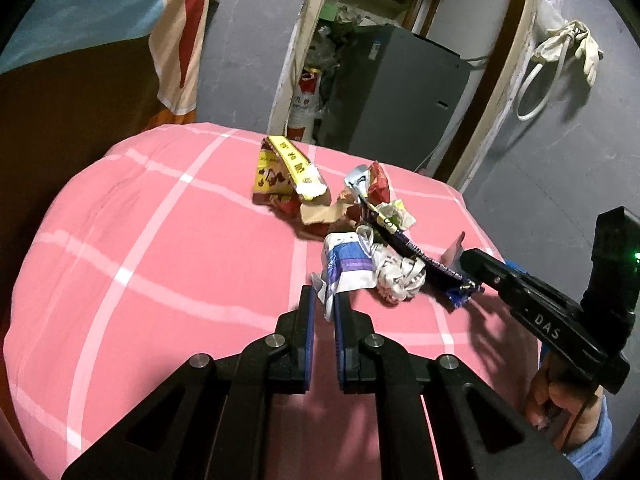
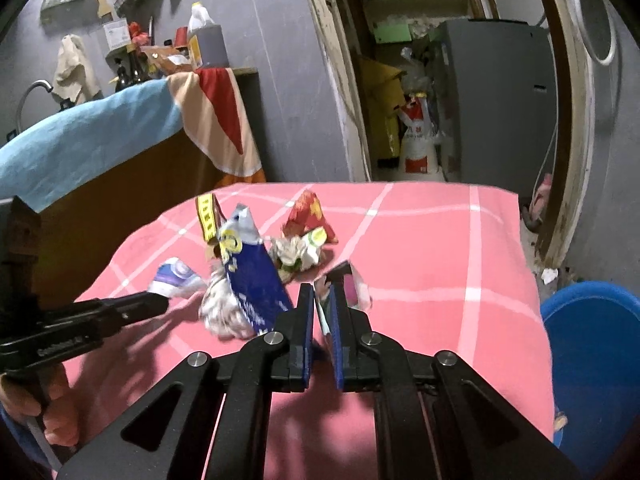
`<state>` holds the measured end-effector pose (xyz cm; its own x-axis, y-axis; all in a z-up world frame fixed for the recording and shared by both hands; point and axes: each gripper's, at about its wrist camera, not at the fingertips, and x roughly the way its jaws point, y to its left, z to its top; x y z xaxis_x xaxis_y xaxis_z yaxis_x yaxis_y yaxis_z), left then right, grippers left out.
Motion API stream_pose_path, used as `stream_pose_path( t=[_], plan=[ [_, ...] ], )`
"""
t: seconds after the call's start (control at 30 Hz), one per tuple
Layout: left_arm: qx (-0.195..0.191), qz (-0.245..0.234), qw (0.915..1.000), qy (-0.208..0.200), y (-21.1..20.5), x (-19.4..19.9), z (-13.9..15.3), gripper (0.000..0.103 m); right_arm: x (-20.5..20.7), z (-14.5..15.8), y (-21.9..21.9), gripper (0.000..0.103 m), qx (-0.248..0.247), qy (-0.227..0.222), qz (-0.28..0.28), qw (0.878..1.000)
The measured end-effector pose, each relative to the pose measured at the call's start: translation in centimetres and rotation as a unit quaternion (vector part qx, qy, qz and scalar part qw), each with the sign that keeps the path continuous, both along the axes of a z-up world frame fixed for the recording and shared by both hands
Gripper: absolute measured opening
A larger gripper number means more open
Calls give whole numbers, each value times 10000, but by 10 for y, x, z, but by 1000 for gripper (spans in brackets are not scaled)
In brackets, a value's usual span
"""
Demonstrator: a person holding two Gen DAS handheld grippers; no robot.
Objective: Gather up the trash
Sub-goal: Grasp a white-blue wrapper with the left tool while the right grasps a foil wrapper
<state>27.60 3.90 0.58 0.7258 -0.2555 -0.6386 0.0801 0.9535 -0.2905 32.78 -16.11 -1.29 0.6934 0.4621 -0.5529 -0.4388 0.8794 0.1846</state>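
Left gripper (image 1: 323, 300) clamped on the near edge of a white and purple wrapper (image 1: 347, 266). Right gripper (image 2: 323, 300) pinched on the corner of a dark blue snack bag (image 2: 250, 276). More trash beyond on the pink checked cloth (image 1: 160, 240): yellow and red packet (image 1: 286, 176), crumpled paper (image 2: 298, 254). Only in the right view: blue bucket (image 2: 596, 344) at far right, contents not visible.
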Motion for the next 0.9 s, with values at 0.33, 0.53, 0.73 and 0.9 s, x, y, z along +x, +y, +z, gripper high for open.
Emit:
stream_pose_path(
  t=[0.33,0.53,0.73,0.9],
  plan=[
    [-172,107,9997,150,8,-3,-2,7,-2,-7,-8,28,-115,150,-249,9995],
    [-300,117,9992,227,13,-3,-5,7,7,-13,-6,29,-143,343,-215,9991],
    [-337,122,9991,233,14,-4,-5,7,21,-12,5,40,-345,476,-145,9982],
    [-377,123,9989,230,14,-3,-6,7,24,-15,10,32,-467,538,-158,9973]
  ],
)
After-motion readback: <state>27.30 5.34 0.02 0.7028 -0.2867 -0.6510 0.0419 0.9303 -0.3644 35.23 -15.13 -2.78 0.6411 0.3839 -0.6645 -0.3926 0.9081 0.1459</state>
